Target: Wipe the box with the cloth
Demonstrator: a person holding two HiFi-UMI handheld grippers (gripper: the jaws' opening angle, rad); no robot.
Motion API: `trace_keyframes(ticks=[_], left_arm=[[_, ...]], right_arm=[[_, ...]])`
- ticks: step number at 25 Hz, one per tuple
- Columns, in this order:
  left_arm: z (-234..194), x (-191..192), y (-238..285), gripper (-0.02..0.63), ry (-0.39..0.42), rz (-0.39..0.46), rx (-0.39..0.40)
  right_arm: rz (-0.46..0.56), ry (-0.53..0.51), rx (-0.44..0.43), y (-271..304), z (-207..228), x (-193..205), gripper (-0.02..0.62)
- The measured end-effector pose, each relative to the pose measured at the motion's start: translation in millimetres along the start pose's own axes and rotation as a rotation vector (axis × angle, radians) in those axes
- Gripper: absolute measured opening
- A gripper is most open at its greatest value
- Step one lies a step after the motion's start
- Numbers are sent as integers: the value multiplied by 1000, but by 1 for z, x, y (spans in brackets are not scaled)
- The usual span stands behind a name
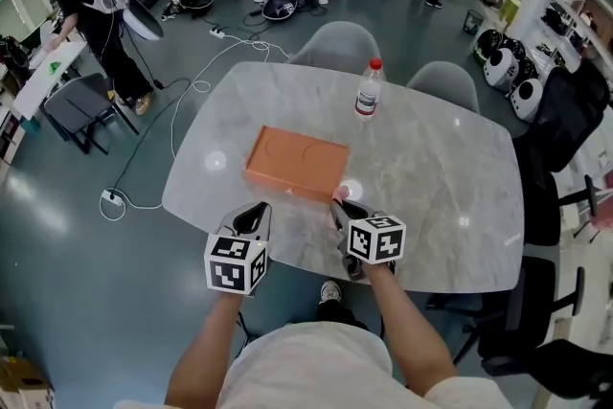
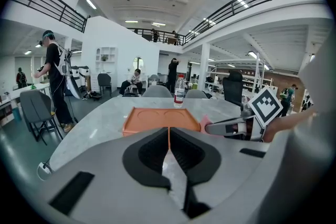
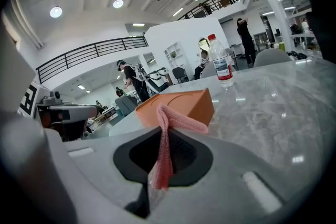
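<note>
Right tool is clenched on the pink cloth with a thin pinch, so the cloth may pull out on the first drag. Left tool is clenched on nothing. The orange box, just ahead of both tools, is unbraced and may skate on the counter. Box is closed, contents unseen. Bottle stands beyond it, capped, fill unclear.

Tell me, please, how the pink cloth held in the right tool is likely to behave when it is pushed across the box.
The cloth is probably floppy: it droops in a loose fold from the shut right tool instead of holding shape. It looks thin and knitted, so likely light. Pushed across the box, it may bunch up unless pressed flat.
</note>
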State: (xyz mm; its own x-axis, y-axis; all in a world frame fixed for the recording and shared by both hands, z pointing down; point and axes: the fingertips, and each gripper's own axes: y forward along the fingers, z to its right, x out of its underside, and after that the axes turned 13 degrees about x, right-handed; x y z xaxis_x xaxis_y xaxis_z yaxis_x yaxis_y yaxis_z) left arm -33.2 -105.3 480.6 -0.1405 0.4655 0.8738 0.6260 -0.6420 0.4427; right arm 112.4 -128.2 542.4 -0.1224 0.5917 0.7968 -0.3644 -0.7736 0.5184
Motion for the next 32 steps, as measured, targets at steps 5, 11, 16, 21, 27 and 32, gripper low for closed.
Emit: trace_keyframes(ticks=[5, 11, 16, 21, 27, 32], left_arm=[[2, 3, -9, 15, 5, 2, 26], [-2, -2, -18, 16, 31, 5, 57], [-4, -8, -17, 17, 39, 11, 71], [-11, -14, -6, 16, 34, 13, 73], [-30, -27, 15, 17, 29, 4, 55], [-57, -46, 32, 17, 8, 20, 21]], right_arm=[[15, -3, 39, -12, 1, 1, 18], [26, -44, 105, -30, 12, -6, 18], [51, -83, 141, -45, 23, -27, 18], [86, -131, 140, -47, 29, -63, 18], [114, -218, 85, -28, 27, -114, 18], [117, -300, 22, 2, 20, -155, 18]])
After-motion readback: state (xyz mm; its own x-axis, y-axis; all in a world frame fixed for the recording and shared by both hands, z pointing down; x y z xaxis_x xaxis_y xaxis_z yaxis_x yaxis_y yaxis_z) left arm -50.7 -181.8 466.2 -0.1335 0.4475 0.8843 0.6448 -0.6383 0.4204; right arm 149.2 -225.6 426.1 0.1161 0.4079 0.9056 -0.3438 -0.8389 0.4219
